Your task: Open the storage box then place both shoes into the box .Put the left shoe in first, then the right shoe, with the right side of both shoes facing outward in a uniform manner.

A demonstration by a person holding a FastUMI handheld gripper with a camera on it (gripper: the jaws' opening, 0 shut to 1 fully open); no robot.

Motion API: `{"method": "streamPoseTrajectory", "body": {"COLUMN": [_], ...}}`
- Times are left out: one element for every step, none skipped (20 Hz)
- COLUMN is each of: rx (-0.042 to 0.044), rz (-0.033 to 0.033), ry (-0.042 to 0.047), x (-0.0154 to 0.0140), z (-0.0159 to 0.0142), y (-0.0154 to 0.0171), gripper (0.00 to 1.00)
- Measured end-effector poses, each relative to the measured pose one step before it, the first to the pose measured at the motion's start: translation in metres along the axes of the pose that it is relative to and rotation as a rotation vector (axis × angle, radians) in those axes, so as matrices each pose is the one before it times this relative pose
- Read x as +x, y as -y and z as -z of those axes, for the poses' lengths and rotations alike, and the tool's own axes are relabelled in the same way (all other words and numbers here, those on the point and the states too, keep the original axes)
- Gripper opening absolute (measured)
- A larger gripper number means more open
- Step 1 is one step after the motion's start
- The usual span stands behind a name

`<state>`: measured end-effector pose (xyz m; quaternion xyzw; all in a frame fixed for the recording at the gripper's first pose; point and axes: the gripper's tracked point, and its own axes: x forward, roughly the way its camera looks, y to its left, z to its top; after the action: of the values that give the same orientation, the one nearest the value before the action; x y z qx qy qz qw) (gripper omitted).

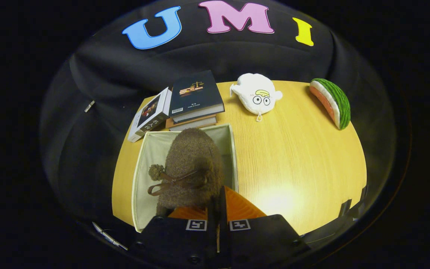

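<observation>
1. One shoe (192,164), brown and fuzzy w/ a ribbon bow and pompom, is held over the open storage box (145,168), toe pointing away from the gripper (218,203).
2. Fingers are pressed nearly together, pinching the shoe's rear edge; only a thin gap is seen betw. them.
3. Handling, as judged: light, soft, pliable upper; sag is likely if gripped at the fluff. The firmer heel rim is the better hold.
4. Box walls look like soft fabric, so they could be pushed in easily.
5. Books (194,99) sit just beyond the box.
</observation>
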<state>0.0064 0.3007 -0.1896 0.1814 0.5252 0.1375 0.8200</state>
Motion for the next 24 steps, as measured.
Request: {"method": "streamPoseTrajectory", "body": {"rx": [0.00126, 0.00339, 0.00477, 0.00525, -0.00193, -0.00779, -0.00431, -0.00336, -0.00685, -0.00711, -0.00413, -0.00611, -0.00907, -0.01278, -0.01245, -0.00579, 0.00198, 0.00378, 0.00159, -0.00015, -0.00474, -0.00670, -0.00531, -0.00347], "rz": [0.00053, -0.00647, -0.01815, -0.00216, 0.00010, 0.00881, -0.00677, -0.01093, -0.00746, -0.00181, -0.00625, -0.00664, -0.00625, 0.00251, 0.00301, -0.00030, -0.00594, -0.00638, -0.00235, -0.00319, 0.00085, 0.00166, -0.00243, -0.00649], "ry": [0.00145, -0.00983, -0.01458, -0.00645, 0.00370, 0.01671, 0.01135, 0.00247, 0.00273, 0.00795, 0.00763, 0.00759, 0.00804, 0.00863, 0.01182, 0.01214, 0.01337, 0.01247, 0.01036, 0.00957, 0.00929, 0.01107, 0.01081, 0.01371], "x": [0.00333, 0.00417, 0.00012, -0.00158, 0.00242, -0.00053, -0.00206, -0.00144, -0.00165, -0.00199, -0.00127, -0.00174, -0.00248, -0.00224, -0.00304, -0.00285, -0.00372, -0.00324, -0.00341, -0.00721, -0.00325, -0.00409, -0.00357, -0.00306], "z": [-0.00089, 0.00208, 0.00176, 0.00184, 0.00043, -0.00243, -0.00084, 0.00052, -0.00014, -0.00118, -0.00002, -0.00060, 0.00058, -0.00052, -0.00091, -0.00205, -0.00179, -0.00257, -0.00442, 0.00342, -0.00245, -0.00232, -0.00187, -0.00351], "y": [-0.00032, -0.00156, -0.00381, -0.00018, 0.00051, 0.00079, -0.00171, -0.00341, -0.00081, -0.00050, -0.00173, -0.00168, -0.00111, 0.00052, 0.00165, 0.00149, 0.00067, 0.00021, 0.00039, 0.00178, 0.00282, 0.00477, 0.00236, 0.00255], "gripper": [0.07, 0.09, 0.12, 0.21, 0.29, 0.36, 0.38, 0.48, 0.60, 0.72, 0.75, 0.79, 0.83, 0.88, 0.89, 0.91, 0.92, 0.92, 0.92, 0.92, 0.92, 0.92, 0.92, 0.92]}}
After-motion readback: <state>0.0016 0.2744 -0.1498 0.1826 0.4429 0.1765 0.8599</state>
